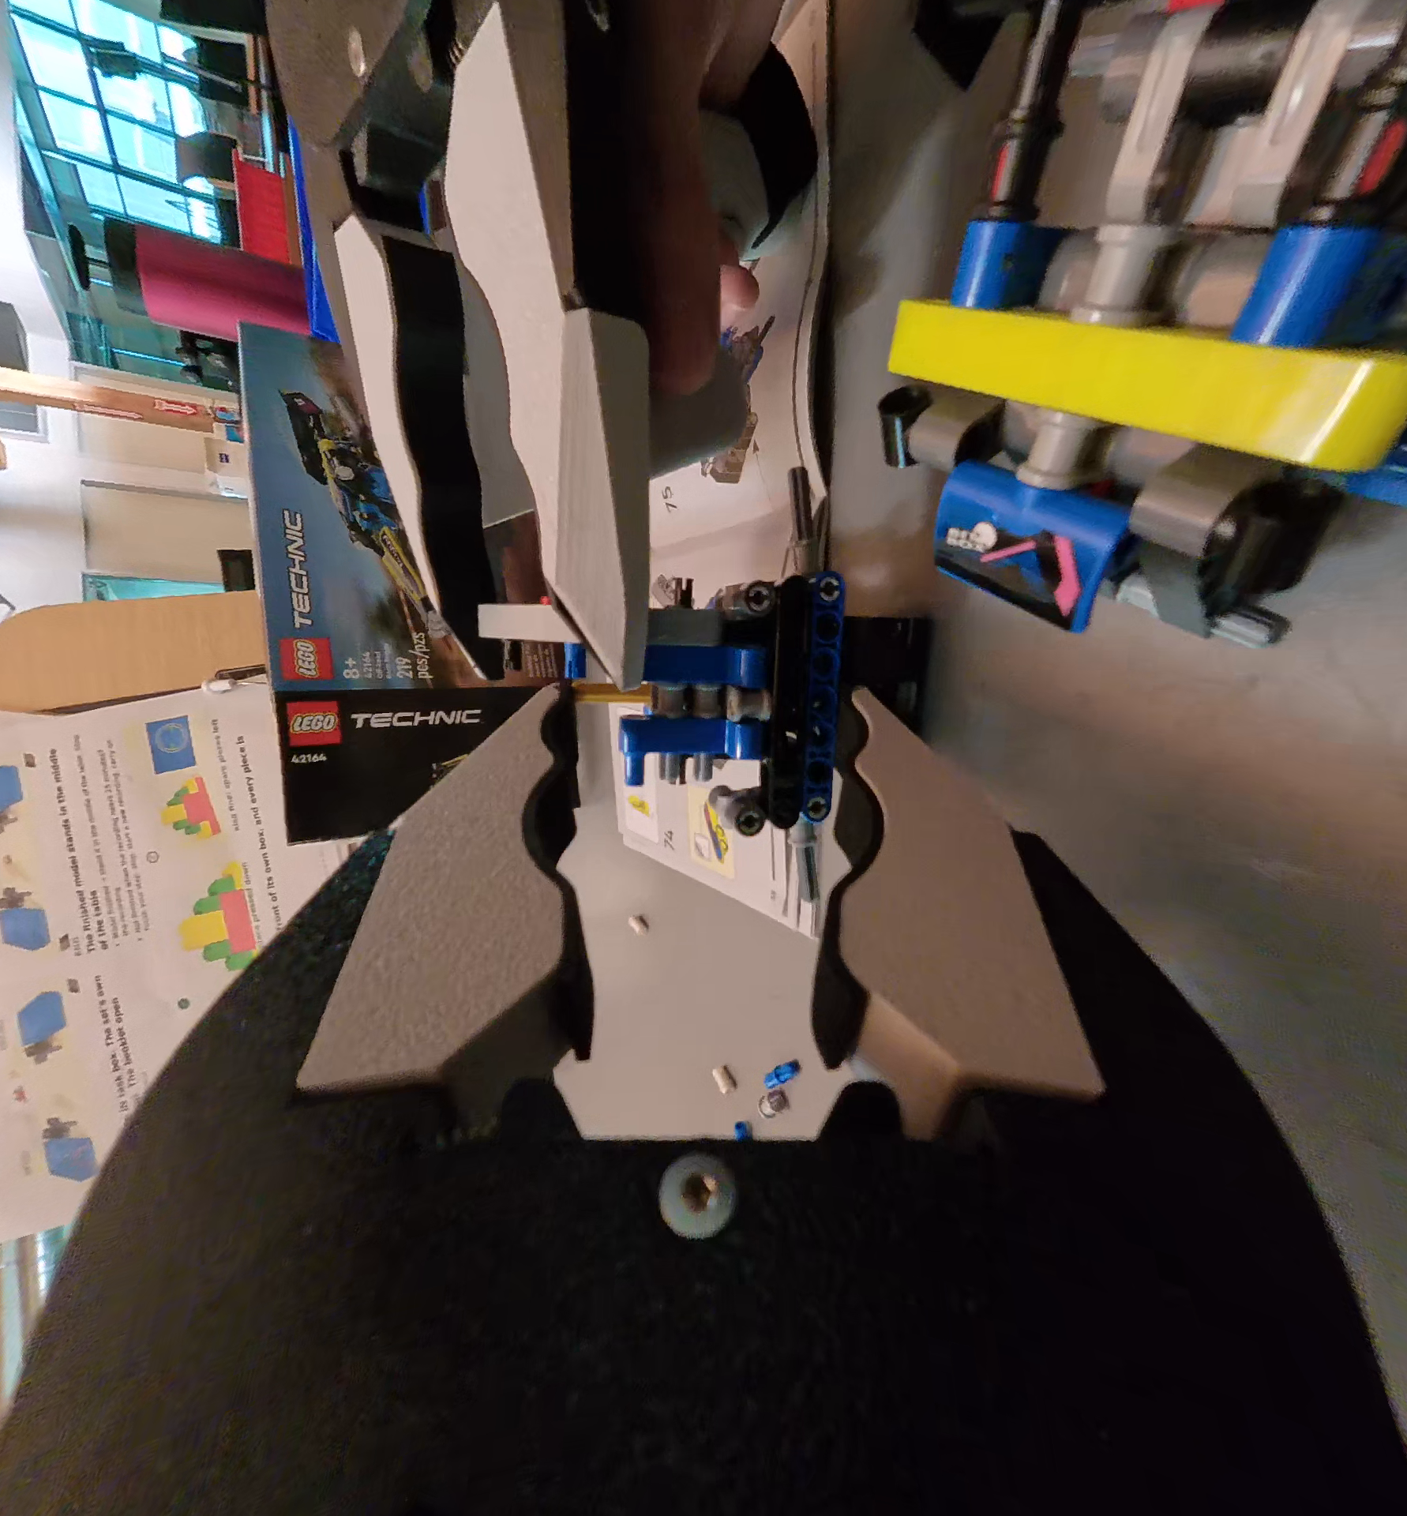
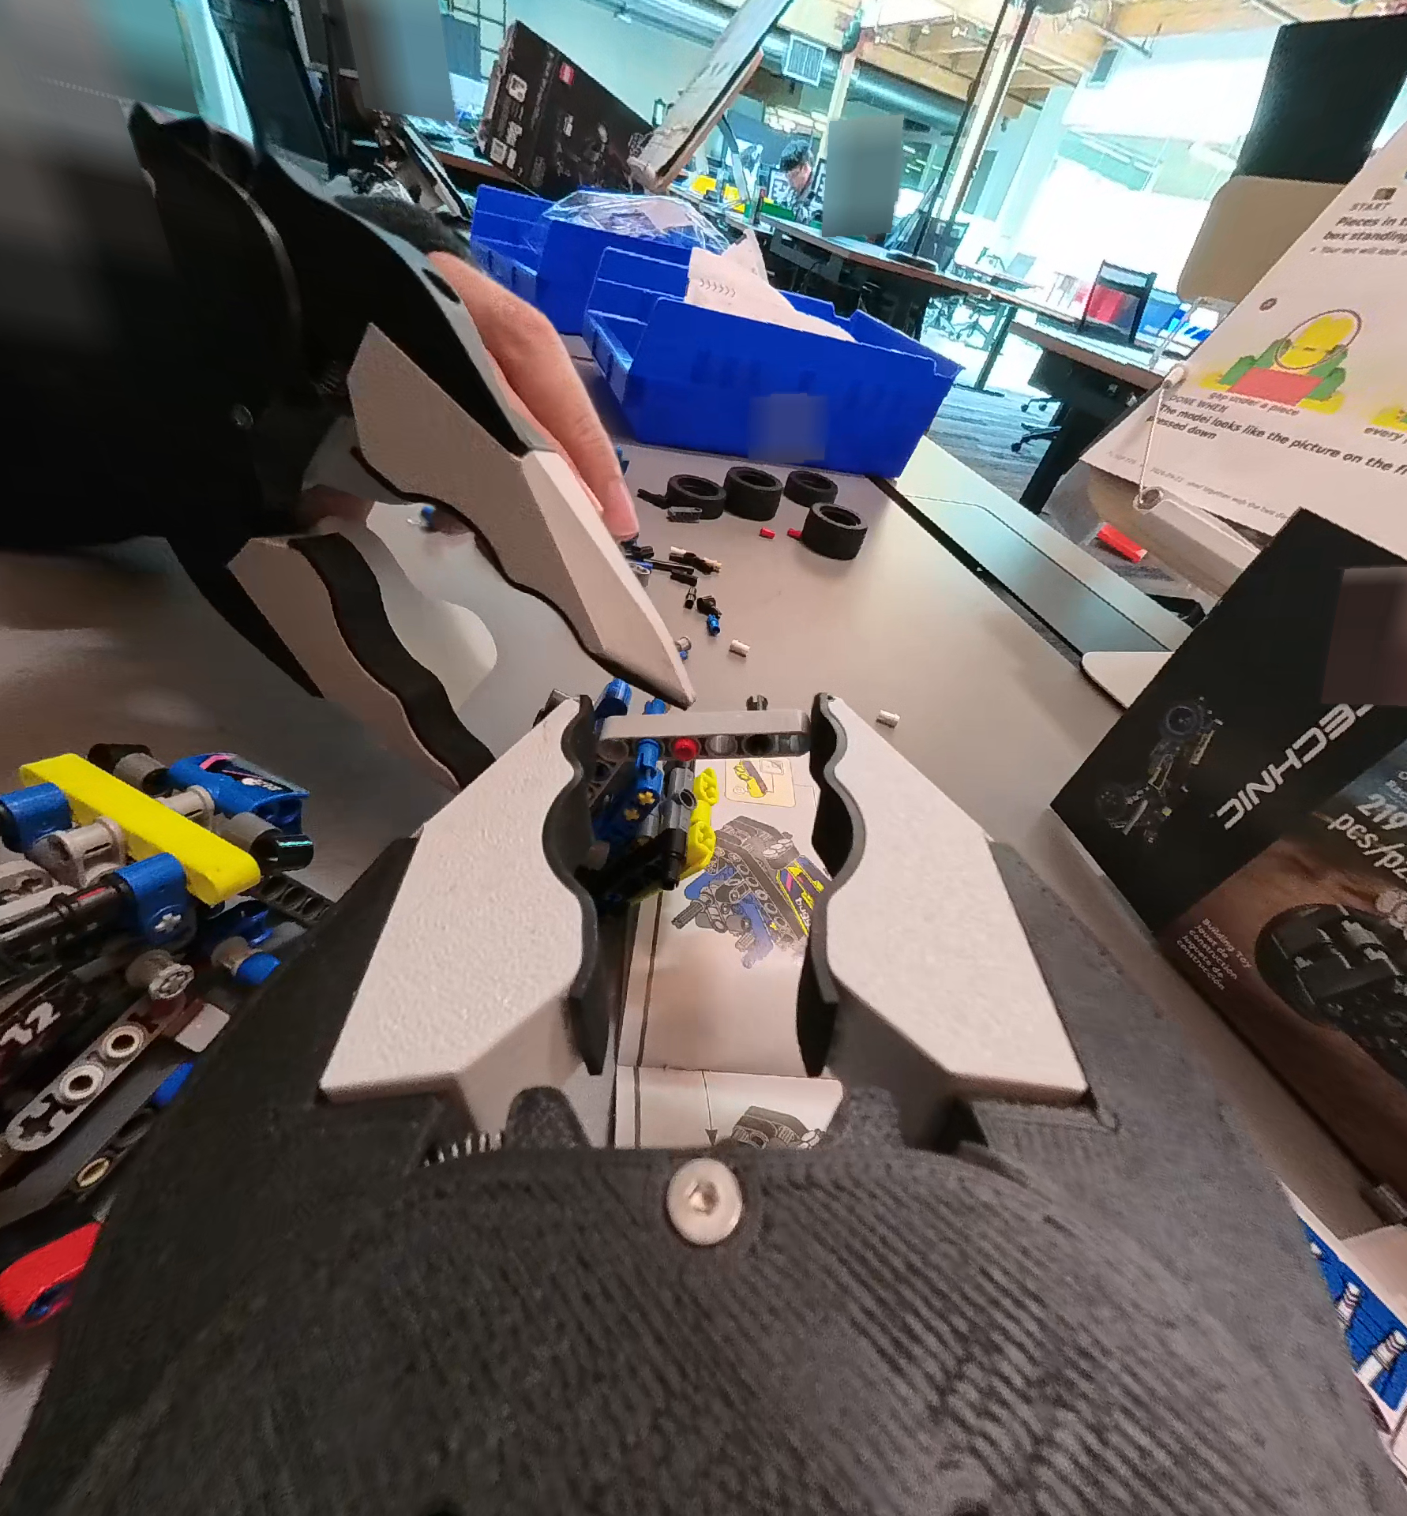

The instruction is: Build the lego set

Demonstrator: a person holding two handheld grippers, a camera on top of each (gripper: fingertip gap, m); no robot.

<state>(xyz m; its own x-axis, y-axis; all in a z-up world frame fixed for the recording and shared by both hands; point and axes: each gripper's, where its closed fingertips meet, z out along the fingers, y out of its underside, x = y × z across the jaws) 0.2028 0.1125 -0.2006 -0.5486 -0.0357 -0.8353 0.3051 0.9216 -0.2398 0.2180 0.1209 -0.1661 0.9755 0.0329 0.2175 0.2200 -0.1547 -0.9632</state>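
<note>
grey, matte table (image 2: 971, 656) filling both views, under an open workshop room with long desks and tall windows (image 1: 109, 107) at upper left of the left wrist view. open instruction booklet (image 2: 725, 984) lying flat on the table at centre. black and blue kit box (image 2: 1258, 779) standing at the right edge of the right wrist view, printed instruction sheet (image 2: 1299, 369) propped above it. blue bins (image 2: 766, 385) at upper centre on the far side of the table, four black tyres (image 2: 753, 492) just in front of them, loose pins (image 2: 700, 591) scattered nearer. partly built model (image 2: 134, 820) with a yellow beam resting at lower left, well apart from the tyres.

right gripper (image 2: 696, 730) at frame centre, closed on a grey beam (image 2: 708, 726) spanning from one pad to the other, with a small blue, black and yellow assembly (image 2: 651, 820) hanging from the beam above the booklet.

left gripper (image 1: 708, 714) reaching in from upper left in the right wrist view, a hand (image 2: 552, 385) along its top finger, tip touching the beam. jaws spread wide on either side of the same assembly (image 1: 725, 705) in its own view; cannot tell whether the pads press on it.
</note>
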